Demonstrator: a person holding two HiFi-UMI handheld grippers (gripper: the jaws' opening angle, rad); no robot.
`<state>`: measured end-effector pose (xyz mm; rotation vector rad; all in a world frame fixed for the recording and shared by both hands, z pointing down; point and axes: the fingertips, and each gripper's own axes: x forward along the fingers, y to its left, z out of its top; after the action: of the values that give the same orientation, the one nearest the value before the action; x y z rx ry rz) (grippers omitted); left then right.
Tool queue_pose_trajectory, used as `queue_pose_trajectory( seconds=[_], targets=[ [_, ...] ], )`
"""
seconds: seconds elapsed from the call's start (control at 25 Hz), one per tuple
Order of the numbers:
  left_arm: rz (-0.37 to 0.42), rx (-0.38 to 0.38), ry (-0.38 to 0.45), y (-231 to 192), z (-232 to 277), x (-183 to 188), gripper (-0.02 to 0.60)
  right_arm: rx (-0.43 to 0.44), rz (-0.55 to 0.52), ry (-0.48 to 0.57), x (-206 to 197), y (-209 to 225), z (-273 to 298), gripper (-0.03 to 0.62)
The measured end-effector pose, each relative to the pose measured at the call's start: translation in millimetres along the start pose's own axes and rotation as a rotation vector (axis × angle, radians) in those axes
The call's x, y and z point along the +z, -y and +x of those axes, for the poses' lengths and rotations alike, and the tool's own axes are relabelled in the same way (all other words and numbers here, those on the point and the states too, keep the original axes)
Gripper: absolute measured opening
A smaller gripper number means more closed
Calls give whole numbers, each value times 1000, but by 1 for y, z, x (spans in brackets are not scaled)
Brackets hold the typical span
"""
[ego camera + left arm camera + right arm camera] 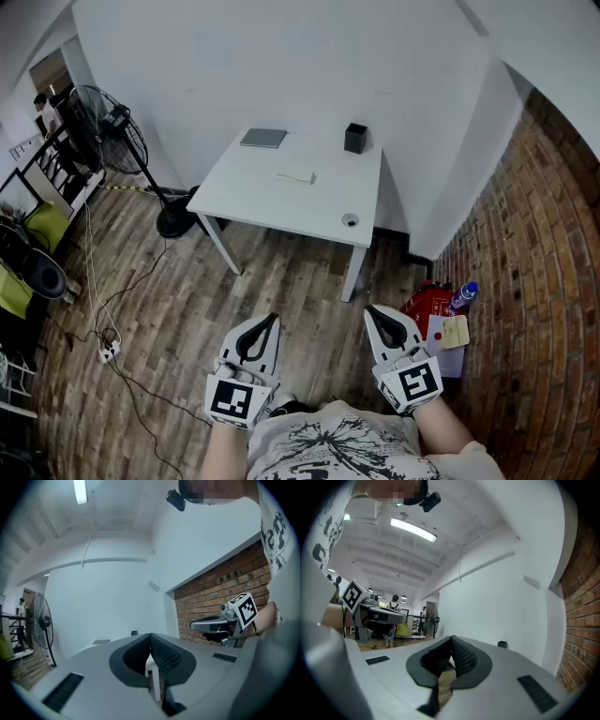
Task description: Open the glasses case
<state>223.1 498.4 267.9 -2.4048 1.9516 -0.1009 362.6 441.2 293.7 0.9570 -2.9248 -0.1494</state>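
We hold left gripper [272,322] and right gripper [371,311], jaws together and empty, well short of the table [244,189]. Pale glasses case [296,175] lies mid-tabletop; likely light, stiff, slippery: pin base, lift lid edge.

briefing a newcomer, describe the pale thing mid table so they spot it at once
Go to the white table against the white wall. Near the middle of its top lies a flat, pale oblong, likely the glasses case. Its neighbours differ: a grey slab back left, a black box back right, a small round thing at the front edge.
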Motion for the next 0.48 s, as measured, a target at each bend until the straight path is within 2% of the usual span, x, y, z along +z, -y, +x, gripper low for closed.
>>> queue_pose_trajectory(
  seconds=[0.16, 0.28, 0.48],
  targets=[
    [5, -2, -24, 4, 2, -5, 14, 4, -1, -2, -3, 2, -1, 12],
    [-11, -3, -5, 7, 7, -5, 14, 5, 10, -10, -7, 6, -2, 12],
    [-7, -33, -75, 12, 15, -19, 14, -31, 50, 12, -11, 21, 1, 14]
  ],
)
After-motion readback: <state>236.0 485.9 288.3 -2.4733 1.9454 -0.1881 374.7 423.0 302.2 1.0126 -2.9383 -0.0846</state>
